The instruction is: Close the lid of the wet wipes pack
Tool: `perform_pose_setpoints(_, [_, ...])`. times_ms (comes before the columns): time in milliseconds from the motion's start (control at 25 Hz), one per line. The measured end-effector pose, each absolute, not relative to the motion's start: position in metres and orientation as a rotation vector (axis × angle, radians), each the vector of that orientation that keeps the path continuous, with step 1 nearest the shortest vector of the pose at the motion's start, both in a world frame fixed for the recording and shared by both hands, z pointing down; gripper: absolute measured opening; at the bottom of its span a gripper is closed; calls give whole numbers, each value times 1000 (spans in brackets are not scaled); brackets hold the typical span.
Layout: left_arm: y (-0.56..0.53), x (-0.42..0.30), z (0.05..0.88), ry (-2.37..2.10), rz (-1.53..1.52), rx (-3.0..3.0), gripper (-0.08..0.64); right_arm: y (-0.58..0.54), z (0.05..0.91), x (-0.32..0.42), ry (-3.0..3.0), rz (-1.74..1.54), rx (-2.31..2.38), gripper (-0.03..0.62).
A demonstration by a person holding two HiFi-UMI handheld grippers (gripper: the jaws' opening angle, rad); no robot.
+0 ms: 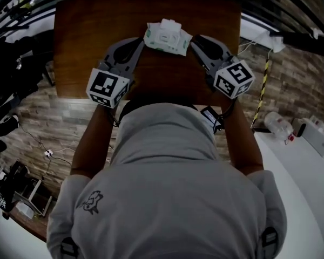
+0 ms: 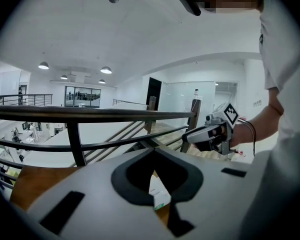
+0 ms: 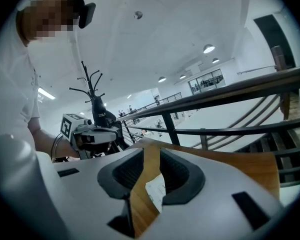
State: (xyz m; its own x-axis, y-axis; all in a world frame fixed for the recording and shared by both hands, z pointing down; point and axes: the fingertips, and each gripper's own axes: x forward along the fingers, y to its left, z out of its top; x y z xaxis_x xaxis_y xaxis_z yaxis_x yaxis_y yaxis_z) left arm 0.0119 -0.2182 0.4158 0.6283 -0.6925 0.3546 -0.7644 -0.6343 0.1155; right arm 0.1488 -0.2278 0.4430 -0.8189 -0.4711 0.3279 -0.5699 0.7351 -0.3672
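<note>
Wipes pack [image 1: 167, 37] lies between left tool [image 1: 141, 42] and right tool [image 1: 194, 42].

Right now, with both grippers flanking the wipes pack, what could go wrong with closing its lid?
1. The white-and-green soft wet wipes pack lies loose on the brown wooden table. Neither the left gripper nor the right gripper clamps it, so a push from one side may slide it.
2. The white part standing up at its far side may be the lid or a loose wipe, too small to tell. A wipe could get trapped when it closes.
</note>
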Motion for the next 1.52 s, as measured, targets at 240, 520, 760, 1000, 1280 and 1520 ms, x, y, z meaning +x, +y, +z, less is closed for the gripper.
perform_pose_setpoints(240, [-226,3,448,-1144,442,2542,14,-241,468,141,-2688,750,847,110])
perform_pose_setpoints(520, [-236,2,479,-1111,474,2495,13,-253,496,138,-2647,804,837,143])
perform_pose_setpoints(760, [-244,3,500,-1094,494,2463,13,-262,513,139,-2625,827,842,158])
perform_pose_setpoints(1000, [-254,-1,520,-1075,526,2446,13,-271,532,140,-2604,879,864,166])
perform_pose_setpoints(1280, [-263,0,539,-1050,550,2434,13,-278,551,142,-2582,903,886,170])
perform_pose_setpoints(1520, [-264,5,557,-1016,550,2404,12,-285,564,144,-2567,933,897,171])
